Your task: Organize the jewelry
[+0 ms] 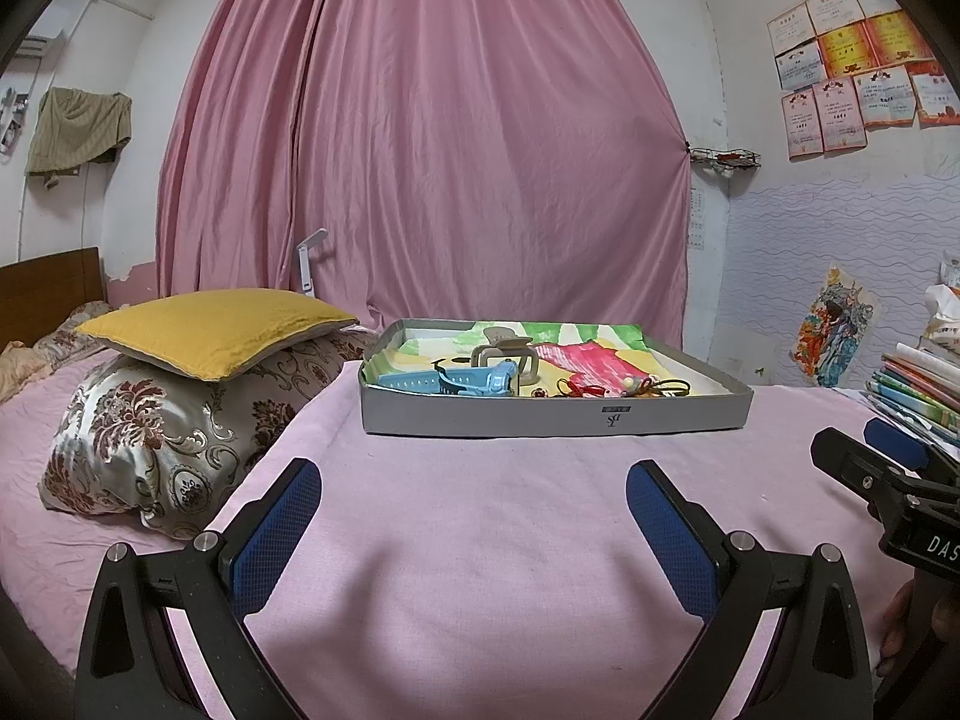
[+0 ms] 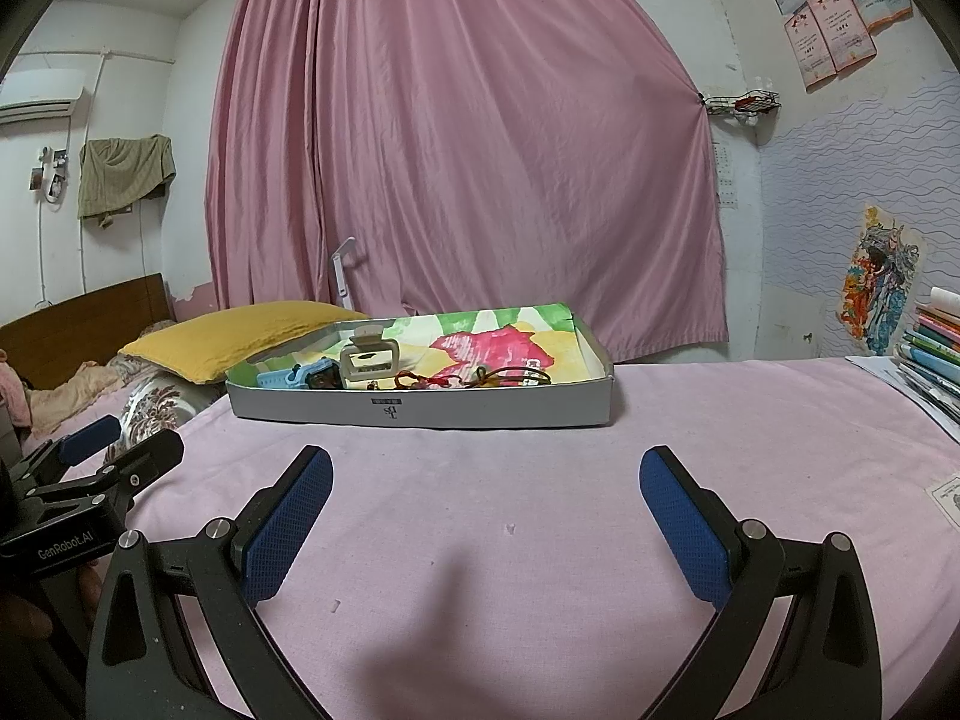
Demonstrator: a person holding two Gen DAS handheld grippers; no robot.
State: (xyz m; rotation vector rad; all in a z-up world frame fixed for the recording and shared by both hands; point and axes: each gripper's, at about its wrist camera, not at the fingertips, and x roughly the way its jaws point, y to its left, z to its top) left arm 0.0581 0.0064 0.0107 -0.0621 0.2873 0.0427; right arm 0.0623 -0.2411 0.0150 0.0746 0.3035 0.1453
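A shallow grey box lid (image 1: 558, 417) (image 2: 420, 411) lined with a painted paper sits on the pink bed ahead of both grippers. In it lie a blue watch (image 1: 474, 379) (image 2: 300, 375), a beige hair claw (image 1: 507, 354) (image 2: 369, 357) and a red-and-brown cord bracelet (image 1: 624, 387) (image 2: 474, 379). My left gripper (image 1: 474, 516) is open and empty, low over the sheet short of the box. My right gripper (image 2: 486, 510) is open and empty, also short of the box. Each gripper shows at the edge of the other's view.
A yellow cushion (image 1: 216, 327) on a floral pillow (image 1: 156, 432) lies left of the box. A stack of books (image 1: 918, 387) (image 2: 936, 348) sits at the right. A pink curtain (image 1: 420, 138) hangs behind the bed. The pink sheet (image 1: 480, 570) spreads between grippers and box.
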